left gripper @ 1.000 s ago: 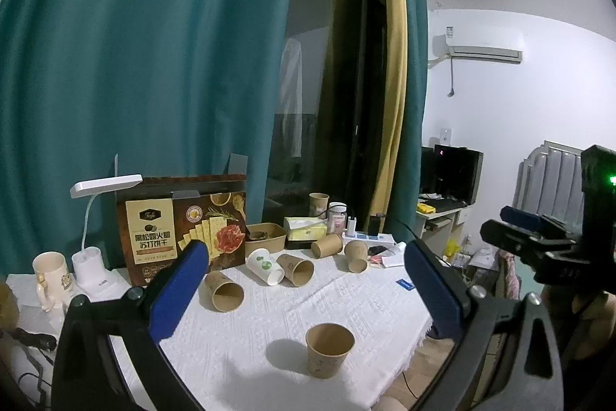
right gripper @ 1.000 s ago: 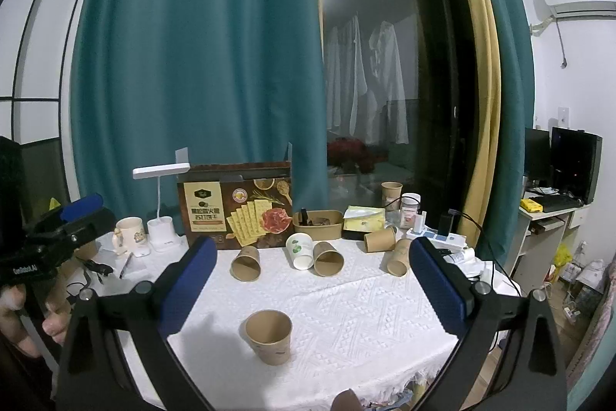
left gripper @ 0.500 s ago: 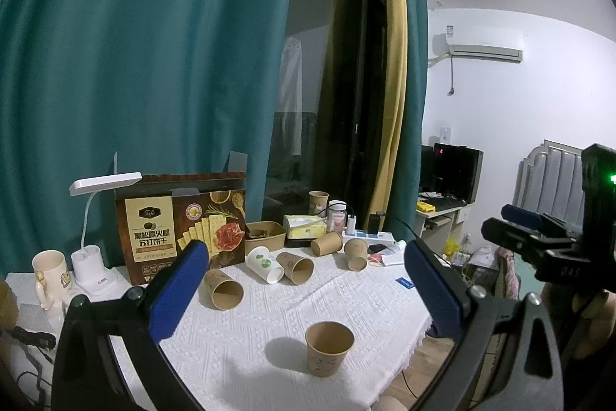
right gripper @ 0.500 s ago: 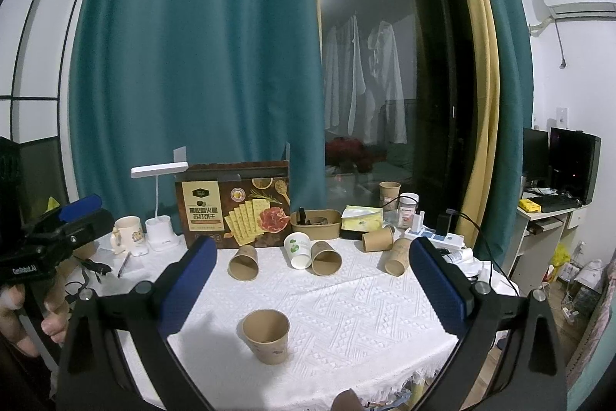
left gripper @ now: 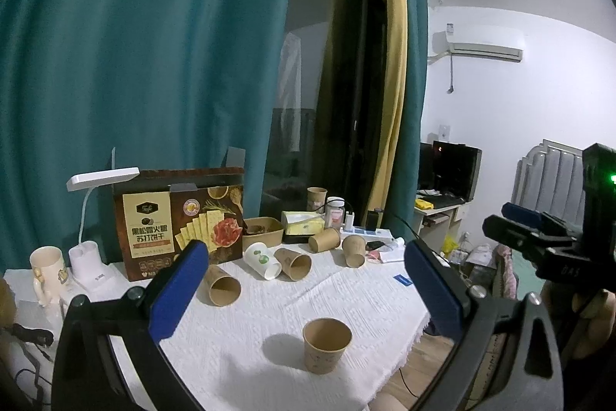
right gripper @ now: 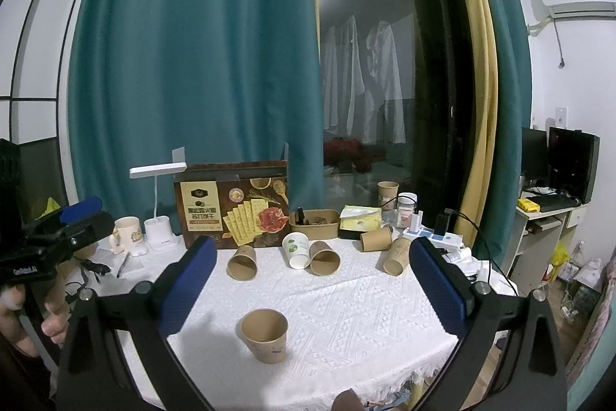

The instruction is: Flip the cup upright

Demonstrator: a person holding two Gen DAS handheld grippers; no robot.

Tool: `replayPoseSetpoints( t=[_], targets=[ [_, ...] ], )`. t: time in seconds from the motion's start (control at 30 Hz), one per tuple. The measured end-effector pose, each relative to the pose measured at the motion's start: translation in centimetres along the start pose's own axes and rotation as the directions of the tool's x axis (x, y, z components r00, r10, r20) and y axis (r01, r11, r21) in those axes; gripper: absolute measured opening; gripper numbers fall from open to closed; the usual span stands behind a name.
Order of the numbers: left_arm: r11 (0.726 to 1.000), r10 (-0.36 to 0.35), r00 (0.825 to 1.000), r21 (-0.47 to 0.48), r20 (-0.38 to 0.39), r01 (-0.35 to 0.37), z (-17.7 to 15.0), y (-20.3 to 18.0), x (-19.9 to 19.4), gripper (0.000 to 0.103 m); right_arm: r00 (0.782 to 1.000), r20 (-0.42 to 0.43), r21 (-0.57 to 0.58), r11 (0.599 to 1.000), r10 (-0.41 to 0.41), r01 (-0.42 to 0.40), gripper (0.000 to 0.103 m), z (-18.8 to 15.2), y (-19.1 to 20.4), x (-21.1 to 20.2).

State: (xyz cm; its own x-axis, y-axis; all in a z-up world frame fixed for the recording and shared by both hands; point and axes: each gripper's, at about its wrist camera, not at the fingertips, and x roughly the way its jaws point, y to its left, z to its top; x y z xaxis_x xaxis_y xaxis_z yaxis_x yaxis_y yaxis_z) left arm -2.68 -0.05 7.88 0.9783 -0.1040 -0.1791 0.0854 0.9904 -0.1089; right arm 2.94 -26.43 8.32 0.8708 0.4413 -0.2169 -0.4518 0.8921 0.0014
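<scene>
— Now, how many cups do you have on the tabletop?

— You have one brown cup upright near the front edge, four brown cups and one white cup lying behind. Your left tool and right tool both stand wide, holding nothing.

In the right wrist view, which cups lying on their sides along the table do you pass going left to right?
Brown cup nearest the cracker box → white cup with green print → brown cup touching it → brown cup by the tissue pack → brown cup near the power strip.
</scene>
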Motion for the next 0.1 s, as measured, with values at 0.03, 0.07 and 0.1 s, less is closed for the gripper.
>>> replayPoseSetpoints(
  t=[0.03,0.07,0.1],
  targets=[
    [1.000,-0.002,1.000,0.000,0.000,0.002,0.00,-0.05,0.03,0.102,1.000,0.000,0.001,1.000,0.000,0.000,0.099,-0.08,-0.08,-0.03],
    [1.000,-0.002,1.000,0.000,0.001,0.002,-0.02,-0.02,0.04,0.102,1.000,-0.001,0.000,1.000,-0.001,0.001,0.099,-0.02,0.01,0.00],
    [1.000,-0.002,1.000,-0.001,0.003,0.002,0.00,0.04,0.06,0.102,1.000,-0.001,0.000,1.000,-0.001,0.001,0.099,-0.02,0.00,-0.01]
  ],
)
